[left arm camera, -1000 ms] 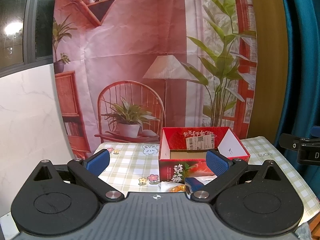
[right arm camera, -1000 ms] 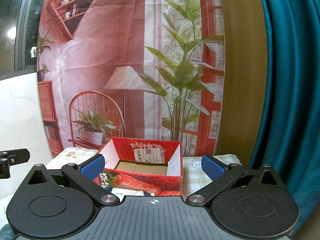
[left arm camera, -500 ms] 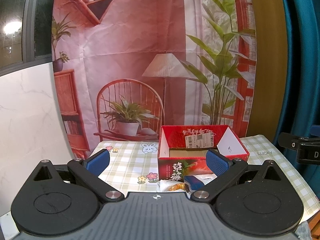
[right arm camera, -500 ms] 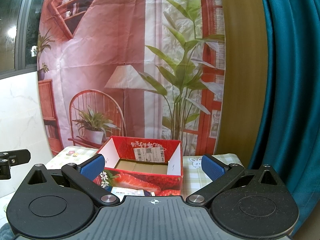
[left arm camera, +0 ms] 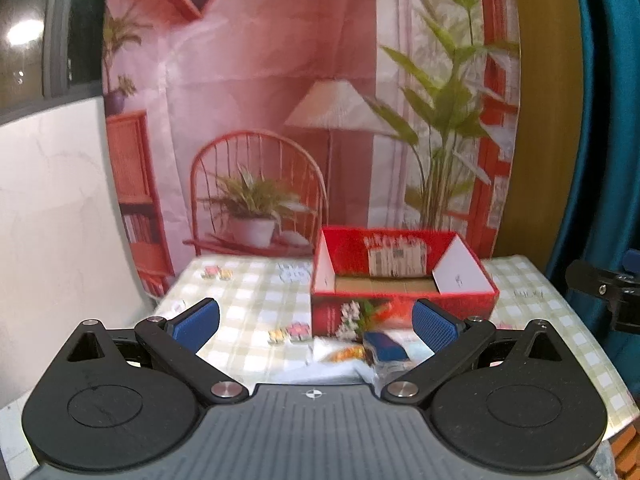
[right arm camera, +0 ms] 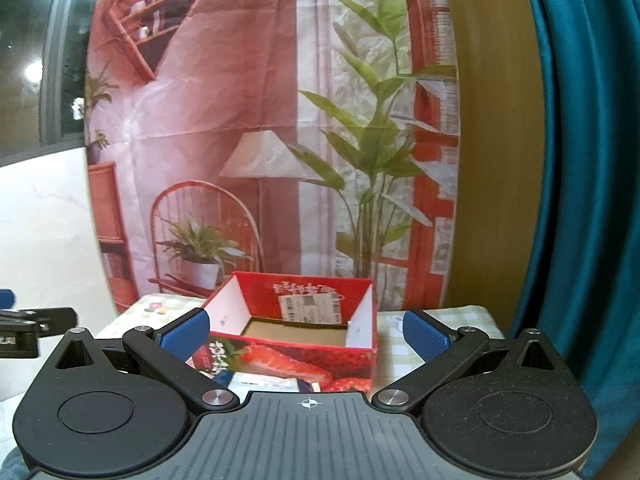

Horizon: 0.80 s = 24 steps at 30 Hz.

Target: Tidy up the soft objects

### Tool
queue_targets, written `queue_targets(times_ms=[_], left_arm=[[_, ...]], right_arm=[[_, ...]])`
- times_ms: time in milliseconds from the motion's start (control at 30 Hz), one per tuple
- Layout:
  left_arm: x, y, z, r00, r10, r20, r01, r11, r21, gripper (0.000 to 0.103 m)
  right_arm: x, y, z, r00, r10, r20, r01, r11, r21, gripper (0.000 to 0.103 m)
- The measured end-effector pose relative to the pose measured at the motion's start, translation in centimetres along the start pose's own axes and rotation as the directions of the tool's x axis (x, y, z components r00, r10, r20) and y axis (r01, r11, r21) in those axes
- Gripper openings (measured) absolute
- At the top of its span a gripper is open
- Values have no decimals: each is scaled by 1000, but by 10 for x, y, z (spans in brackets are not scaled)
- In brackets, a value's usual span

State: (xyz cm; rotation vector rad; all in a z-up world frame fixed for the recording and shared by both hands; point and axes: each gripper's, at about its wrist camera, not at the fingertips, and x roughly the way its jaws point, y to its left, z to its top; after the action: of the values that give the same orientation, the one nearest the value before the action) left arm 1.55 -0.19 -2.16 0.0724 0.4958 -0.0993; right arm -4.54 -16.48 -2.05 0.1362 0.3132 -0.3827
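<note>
So here's the setup: both grippers hang above the near edge of the checked tablecloth (left arm camera: 256,300), pointed at the red strawberry box (left arm camera: 402,300), which sits open-topped and looks empty apart from its cardboard floor. The soft stuff is the little pile of packets (left arm camera: 360,354) lying on the cloth right against the box's near wall. I can make out a white wrapper with orange print and a dark blue packet (left arm camera: 386,349), but it's blurry so I won't swear to what they are.

The left gripper (left arm camera: 316,318) is spread wide with nothing between its pads. The pile sits just ahead of it and a bit right of its centreline, closer to the right pad. The blue packet seems to run near-to-far, roughly along the fingers, though the blur makes that shaky.

The right gripper (right arm camera: 306,330) is also wide open and empty. From its camera the packets (right arm camera: 266,382) peek out just over the gripper body, slightly left of centre.

My guess is that the left one is nearer, so it dips down and nudges right.
</note>
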Motion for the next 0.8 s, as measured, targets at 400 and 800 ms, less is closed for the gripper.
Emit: queue_targets(times_ms=[400,800], left_arm=[[70,-33,-45,973,-151,-177,153,988,-4,103],[145,-56,-94,851,-254,-460,288,958,4,89]], right_arm=[[38,-44,-75,986,71,-149,-69,997,16,103],[94,-41,-159,915,13,-404,-76,987,-142,88]])
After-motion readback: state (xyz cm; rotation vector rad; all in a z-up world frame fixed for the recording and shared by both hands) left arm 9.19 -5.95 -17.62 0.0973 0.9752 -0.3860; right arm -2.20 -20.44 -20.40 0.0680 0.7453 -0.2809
